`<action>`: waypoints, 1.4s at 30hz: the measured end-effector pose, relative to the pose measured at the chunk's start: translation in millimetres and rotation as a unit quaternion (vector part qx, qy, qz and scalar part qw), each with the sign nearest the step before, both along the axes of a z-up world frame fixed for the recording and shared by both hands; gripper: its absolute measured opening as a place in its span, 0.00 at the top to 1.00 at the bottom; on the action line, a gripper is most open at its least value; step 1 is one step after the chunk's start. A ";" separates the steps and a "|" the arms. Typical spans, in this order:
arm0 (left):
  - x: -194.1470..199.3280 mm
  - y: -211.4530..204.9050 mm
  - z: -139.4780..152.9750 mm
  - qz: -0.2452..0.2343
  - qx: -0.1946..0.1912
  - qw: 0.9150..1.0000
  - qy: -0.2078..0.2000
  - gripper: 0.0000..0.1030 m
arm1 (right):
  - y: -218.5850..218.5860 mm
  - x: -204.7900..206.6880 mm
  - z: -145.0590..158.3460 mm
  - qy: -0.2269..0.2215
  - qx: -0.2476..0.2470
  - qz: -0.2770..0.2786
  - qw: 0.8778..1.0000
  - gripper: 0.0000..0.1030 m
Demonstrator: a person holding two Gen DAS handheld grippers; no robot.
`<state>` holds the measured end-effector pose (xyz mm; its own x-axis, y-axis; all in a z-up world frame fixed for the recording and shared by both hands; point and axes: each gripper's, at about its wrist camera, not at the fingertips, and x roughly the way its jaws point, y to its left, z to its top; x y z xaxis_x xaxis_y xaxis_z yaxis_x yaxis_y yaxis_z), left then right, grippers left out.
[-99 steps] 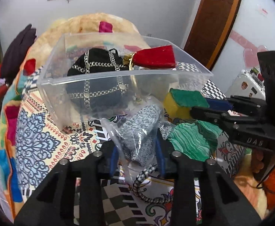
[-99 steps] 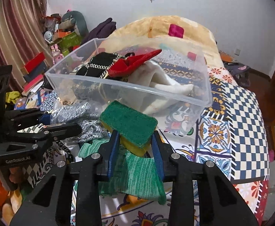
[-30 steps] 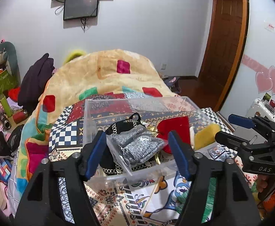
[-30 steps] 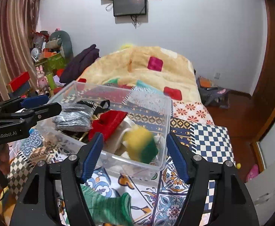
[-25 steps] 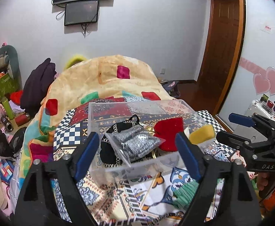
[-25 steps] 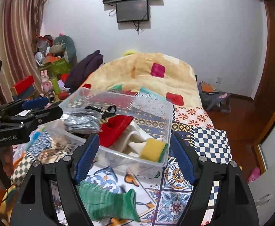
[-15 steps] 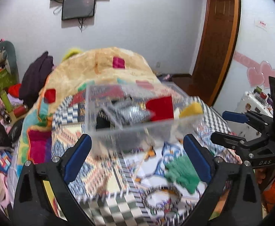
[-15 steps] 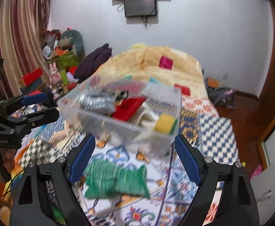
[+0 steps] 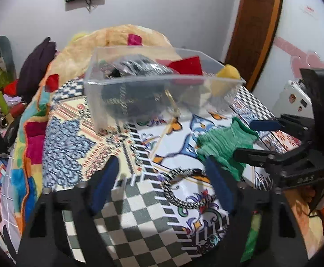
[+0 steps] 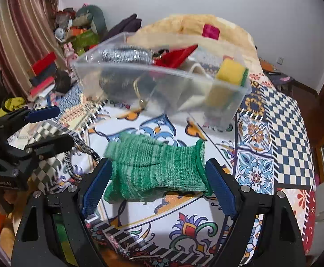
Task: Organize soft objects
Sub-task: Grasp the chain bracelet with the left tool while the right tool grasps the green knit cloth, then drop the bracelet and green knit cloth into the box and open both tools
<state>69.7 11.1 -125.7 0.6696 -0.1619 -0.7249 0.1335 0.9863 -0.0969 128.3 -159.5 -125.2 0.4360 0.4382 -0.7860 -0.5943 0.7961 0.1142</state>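
Right hand-held gripper [image 10: 155, 178] straddles green glove [image 10: 155, 171].

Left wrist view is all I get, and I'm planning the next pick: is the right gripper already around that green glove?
Observer: Yes. The right gripper is open, and the green glove lies flat between its fingers, cuff toward the right one.
Operator: Is the sponge plain yellow? That's all I see.
Observer: No, it has a green scouring face on one side.
Operator: What sits next to it?
Observer: A white fabric item, beside it inside the clear bin.
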 end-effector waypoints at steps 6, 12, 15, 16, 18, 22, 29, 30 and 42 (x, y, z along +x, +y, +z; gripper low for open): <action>-0.5 -7.6 -6.0 -0.022 0.006 1.000 0.008 0.62 | 1.2 0.8 -4.8 0.006 -0.003 0.002 1.000 0.37; -0.6 -14.1 -11.4 -0.035 0.010 0.999 0.016 0.83 | 2.5 0.2 -5.1 0.009 0.004 0.008 1.000 0.65; -0.9 -16.0 -11.3 -0.037 0.010 0.999 0.012 0.92 | 0.4 -0.6 -3.6 0.008 0.007 0.009 1.000 0.76; -1.5 -16.4 -9.9 -0.036 0.013 0.999 0.007 0.92 | -0.1 -0.8 -2.4 0.005 0.008 0.008 1.000 0.80; -3.4 -14.9 -6.4 -0.036 0.017 0.999 -0.001 0.93 | -1.9 -1.6 0.7 0.003 0.013 0.011 1.000 0.87; -5.7 -10.9 5.6 -0.030 0.020 0.999 -0.021 0.94 | -5.3 -4.0 9.6 -0.014 0.018 0.012 1.000 0.88; -4.8 5.2 31.2 -0.014 0.000 0.999 -0.052 0.94 | -9.0 -7.7 31.7 -0.047 0.037 0.007 0.998 0.88; -4.3 6.9 36.3 -0.011 -0.001 0.998 -0.060 0.94 | -10.9 -7.8 37.2 -0.054 0.041 0.005 0.998 0.88; 22.9 14.6 85.6 0.014 -0.017 0.992 -0.126 0.94 | -10.1 7.8 94.9 -0.136 0.089 -0.017 0.987 0.88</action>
